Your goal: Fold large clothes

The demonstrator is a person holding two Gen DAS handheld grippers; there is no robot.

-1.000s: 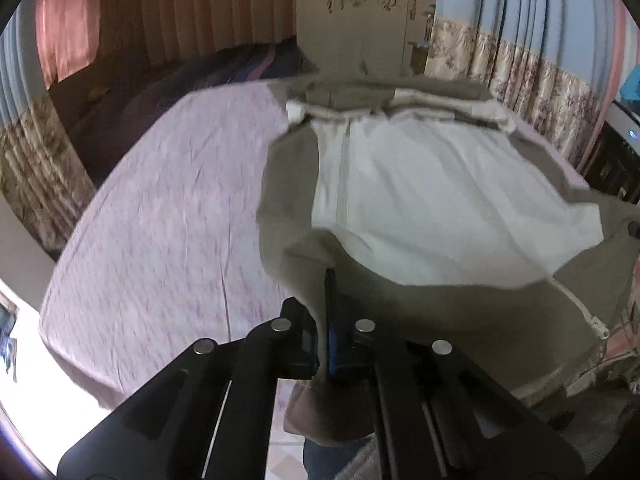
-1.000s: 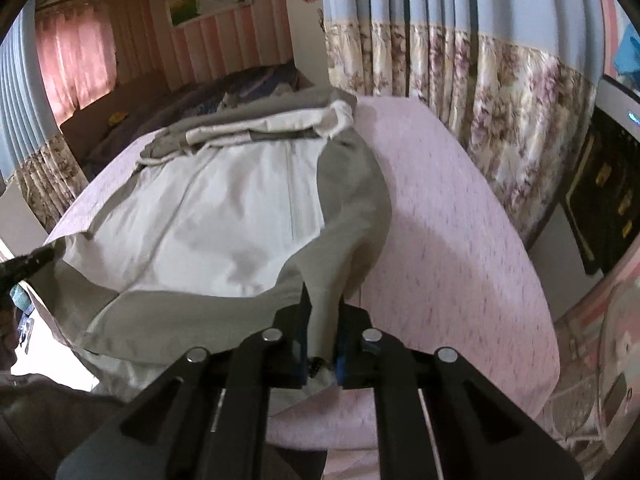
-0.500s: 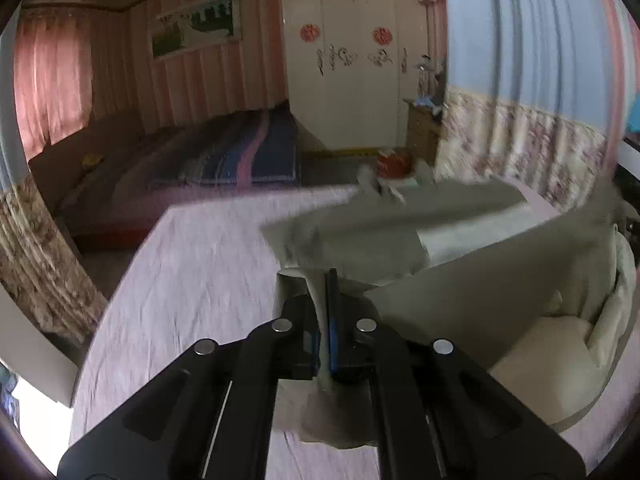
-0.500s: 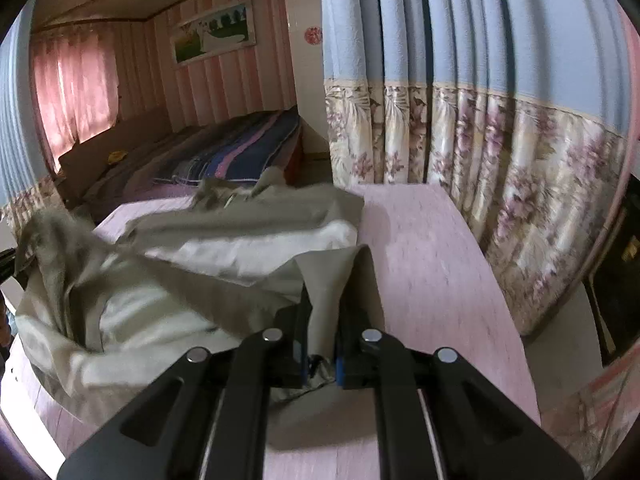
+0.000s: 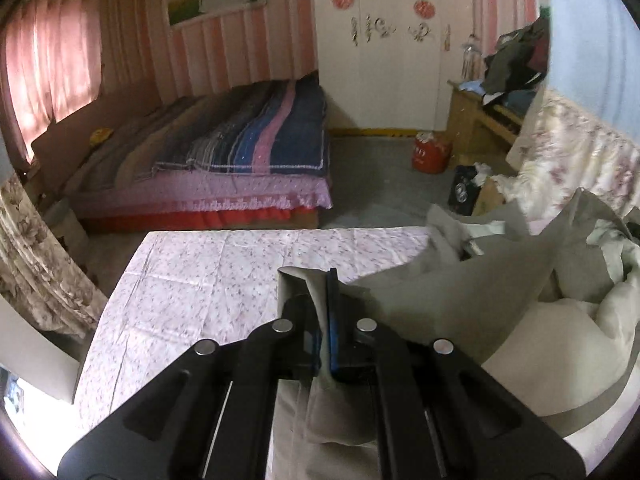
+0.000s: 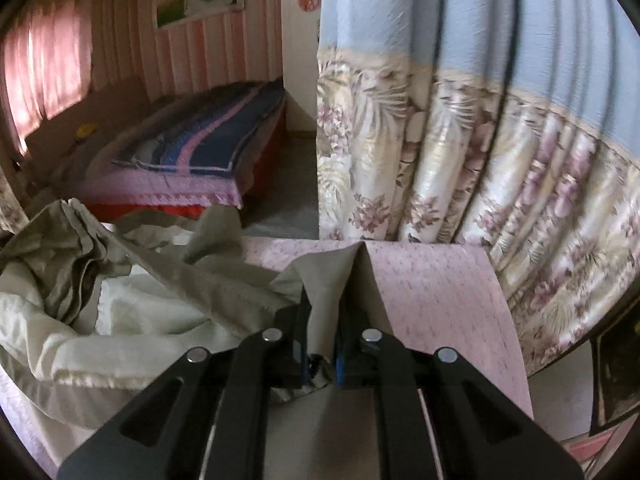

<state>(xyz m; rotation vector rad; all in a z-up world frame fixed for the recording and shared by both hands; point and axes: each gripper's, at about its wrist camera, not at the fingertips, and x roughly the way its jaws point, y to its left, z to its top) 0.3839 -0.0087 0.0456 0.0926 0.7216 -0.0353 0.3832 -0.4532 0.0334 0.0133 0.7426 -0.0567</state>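
Observation:
A large garment (image 5: 472,292), grey-beige outside with a cream lining, lies bunched on a table under a pink flowered cloth (image 5: 192,280). My left gripper (image 5: 320,300) is shut on a grey corner of it; the fabric stretches away to the right. In the right wrist view my right gripper (image 6: 324,312) is shut on another grey edge of the garment (image 6: 132,288), whose crumpled bulk and cream lining fill the left. Both held corners sit close to the table's far edge.
Beyond the table's far edge lie a grey floor, a bed with a striped blanket (image 5: 248,136), a white wardrobe (image 5: 384,44) and a red container (image 5: 430,152). A blue and floral curtain (image 6: 480,140) hangs close on the right. A wooden stand with piled clothes (image 5: 508,80) stands back right.
Both grippers carried their held corners from the near side across the table toward the far edge. The garment, spread flat a second ago, has doubled over and bunched.

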